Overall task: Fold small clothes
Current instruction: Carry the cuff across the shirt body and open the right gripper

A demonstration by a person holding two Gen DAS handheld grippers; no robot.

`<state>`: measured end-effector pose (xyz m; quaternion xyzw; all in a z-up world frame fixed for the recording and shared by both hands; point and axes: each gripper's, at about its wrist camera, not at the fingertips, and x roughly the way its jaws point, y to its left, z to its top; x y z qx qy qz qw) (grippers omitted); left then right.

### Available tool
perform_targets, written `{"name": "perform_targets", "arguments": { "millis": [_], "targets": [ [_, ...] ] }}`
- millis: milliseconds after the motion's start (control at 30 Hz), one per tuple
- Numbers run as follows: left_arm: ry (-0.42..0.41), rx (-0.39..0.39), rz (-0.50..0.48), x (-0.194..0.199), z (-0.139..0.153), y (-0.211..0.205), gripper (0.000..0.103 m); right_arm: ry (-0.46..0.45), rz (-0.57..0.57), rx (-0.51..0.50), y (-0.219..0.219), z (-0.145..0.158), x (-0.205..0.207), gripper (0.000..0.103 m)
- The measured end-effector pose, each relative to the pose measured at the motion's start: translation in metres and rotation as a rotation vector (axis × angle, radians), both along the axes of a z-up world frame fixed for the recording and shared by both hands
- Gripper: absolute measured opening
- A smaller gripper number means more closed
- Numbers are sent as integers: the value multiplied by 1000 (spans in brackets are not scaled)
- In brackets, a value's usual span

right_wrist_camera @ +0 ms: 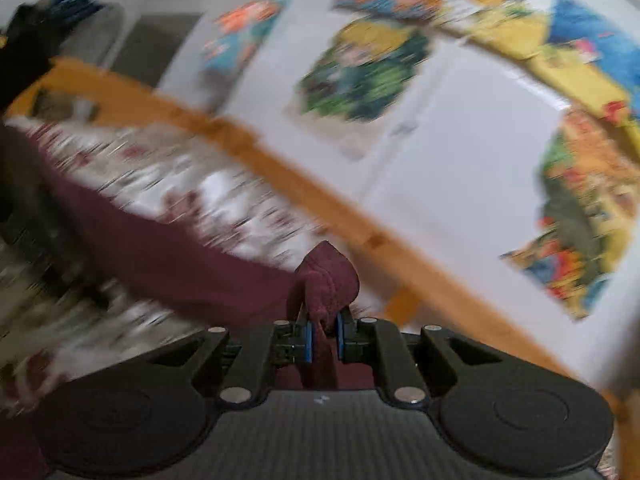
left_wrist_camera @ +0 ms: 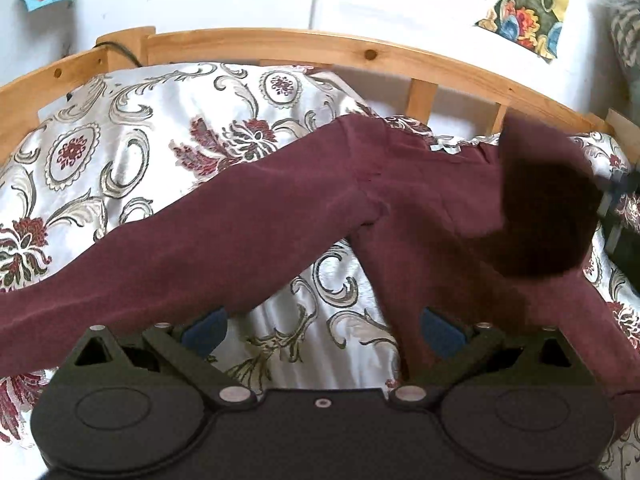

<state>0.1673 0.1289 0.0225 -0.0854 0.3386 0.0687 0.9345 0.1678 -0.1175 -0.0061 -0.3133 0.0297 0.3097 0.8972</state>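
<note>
A pair of small maroon trousers (left_wrist_camera: 256,236) lies spread on a floral bedspread (left_wrist_camera: 132,136), one leg running to the left, the other toward the lower right. My left gripper (left_wrist_camera: 322,330) is open and empty, its blue pads (left_wrist_camera: 208,330) wide apart just above the gap between the two legs. My right gripper (right_wrist_camera: 324,336) is shut on a bunched corner of the trousers (right_wrist_camera: 328,280) and holds it lifted above the bed. That lifted fold shows blurred at the right of the left wrist view (left_wrist_camera: 548,208). The right wrist view is motion-blurred.
A wooden bed rail (left_wrist_camera: 320,46) curves along the far side, also in the right wrist view (right_wrist_camera: 280,172). Behind it is a white wall with colourful pictures (right_wrist_camera: 360,72). A black cable (left_wrist_camera: 120,50) hangs over the rail at the left.
</note>
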Motion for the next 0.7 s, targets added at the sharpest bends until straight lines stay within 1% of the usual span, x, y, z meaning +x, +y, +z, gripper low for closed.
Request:
{"name": "perform_targets", "arguments": {
  "millis": [33,167,233,267,300,333,367,400,433,467,567,700],
  "targets": [
    [-4,-10,-2,0,0,2,102,24,18,-36,4,-12,-3,13],
    [-34,-71,-32,4,1,7,102,105,54,-107,4,-39,-7,14],
    [-55,-91,-55,11,3,7,102,164,74,-123,1,-47,-7,20],
    [-68,-101,-69,15,4,6,102,201,92,-129,-1,-50,-5,30],
    [-80,-112,-82,20,5,6,102,239,113,-137,-2,-53,-4,48],
    [-88,-122,-92,24,6,5,102,274,136,-137,-7,-55,-6,57],
    [-96,-133,-102,30,6,3,102,297,154,-137,-13,-55,-8,69],
    [-101,-141,-112,34,5,1,102,315,166,-135,-20,-54,-10,74],
    [-103,-147,-122,39,4,-1,102,320,167,-131,-27,-52,-10,76],
    [-101,-149,-131,45,2,-5,102,317,153,-123,-35,-50,-8,78],
    [-68,-152,-163,58,-13,-17,102,319,38,-55,-67,-33,13,80],
    [-4,-123,-197,68,-42,-37,102,326,-200,51,-112,-6,77,80]
  ]
}}
